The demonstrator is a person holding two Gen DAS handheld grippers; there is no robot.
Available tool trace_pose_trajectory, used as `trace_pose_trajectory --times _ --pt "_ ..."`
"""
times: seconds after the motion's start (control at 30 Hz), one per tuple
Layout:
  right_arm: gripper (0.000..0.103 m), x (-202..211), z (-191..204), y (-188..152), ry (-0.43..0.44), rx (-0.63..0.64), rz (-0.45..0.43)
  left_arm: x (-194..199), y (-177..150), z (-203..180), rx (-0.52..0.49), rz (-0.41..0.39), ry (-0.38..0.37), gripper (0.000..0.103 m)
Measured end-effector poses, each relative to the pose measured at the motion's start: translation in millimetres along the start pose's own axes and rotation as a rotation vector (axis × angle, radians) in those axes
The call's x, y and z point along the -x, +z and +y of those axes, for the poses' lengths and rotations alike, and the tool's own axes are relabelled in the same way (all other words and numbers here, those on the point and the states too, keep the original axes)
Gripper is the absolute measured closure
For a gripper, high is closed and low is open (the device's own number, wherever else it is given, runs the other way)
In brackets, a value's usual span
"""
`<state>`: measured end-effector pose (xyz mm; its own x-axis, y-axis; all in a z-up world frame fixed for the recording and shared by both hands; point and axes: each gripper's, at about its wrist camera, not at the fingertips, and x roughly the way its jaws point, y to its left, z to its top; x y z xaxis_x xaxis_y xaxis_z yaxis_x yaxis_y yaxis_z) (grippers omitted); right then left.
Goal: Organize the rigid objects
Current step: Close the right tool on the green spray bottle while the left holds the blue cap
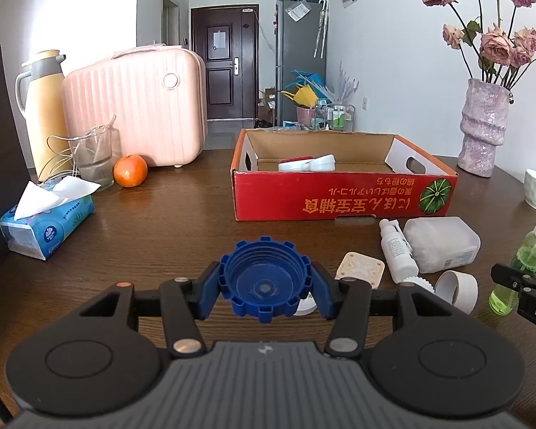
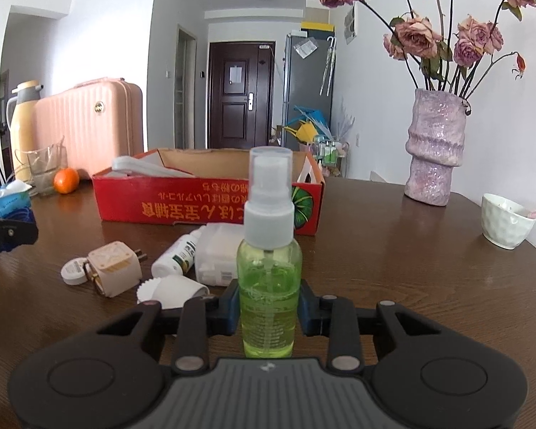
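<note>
My left gripper is shut on a blue toothed screw cap, held above the brown table with its hollow side facing the camera. In the right wrist view my right gripper is shut on an upright green spray bottle with a clear cap. The same bottle shows at the left wrist view's right edge. Behind both stands an open red cardboard box holding white items. In front of it lie a white dropper bottle, a translucent plastic box, a cream charger plug and a tape roll.
At the left stand a tissue pack, an orange, a glass, a yellow thermos and a pink case. A pink vase of dried roses and a white bowl stand at the right.
</note>
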<state>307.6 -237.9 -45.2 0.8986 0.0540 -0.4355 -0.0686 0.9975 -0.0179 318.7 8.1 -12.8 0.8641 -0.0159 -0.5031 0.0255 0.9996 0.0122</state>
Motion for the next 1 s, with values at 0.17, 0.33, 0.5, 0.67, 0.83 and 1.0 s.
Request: trace_pose_trajectory --times 0.17,0.33,0.5,0.67,0.83,1.0 --pt "0.073 6.6 2.5 3.5 0.015 -0.008 -0.024 2.6 0.5 -0.5 0.001 -0.011 0.005 0.049" --pt "0.073 13.2 9.1 8.9 0.043 -0.013 -0.04 9.1 1.6 -1.5 0.0 -0.029 0.005 0.049" --pt "0.073 18.3 16.0 15.3 0.066 -0.014 -0.055 16.6 5.1 -3.6 0.004 -0.046 -0.006 0.049" --pt "0.073 22.1 21.1 24.6 0.079 -0.015 -0.075 22.8 11.3 -5.3 0.012 -0.058 -0.022 0.049" --pt "0.073 22.2 24.6 35.9 0.09 -0.013 -0.096 27.1 20.7 -11.0 0.007 -0.076 -0.031 0.049" --pt "0.073 16.6 27.7 48.8 0.104 -0.011 -0.107 28.7 34.9 -18.4 0.001 -0.1 -0.039 0.049"
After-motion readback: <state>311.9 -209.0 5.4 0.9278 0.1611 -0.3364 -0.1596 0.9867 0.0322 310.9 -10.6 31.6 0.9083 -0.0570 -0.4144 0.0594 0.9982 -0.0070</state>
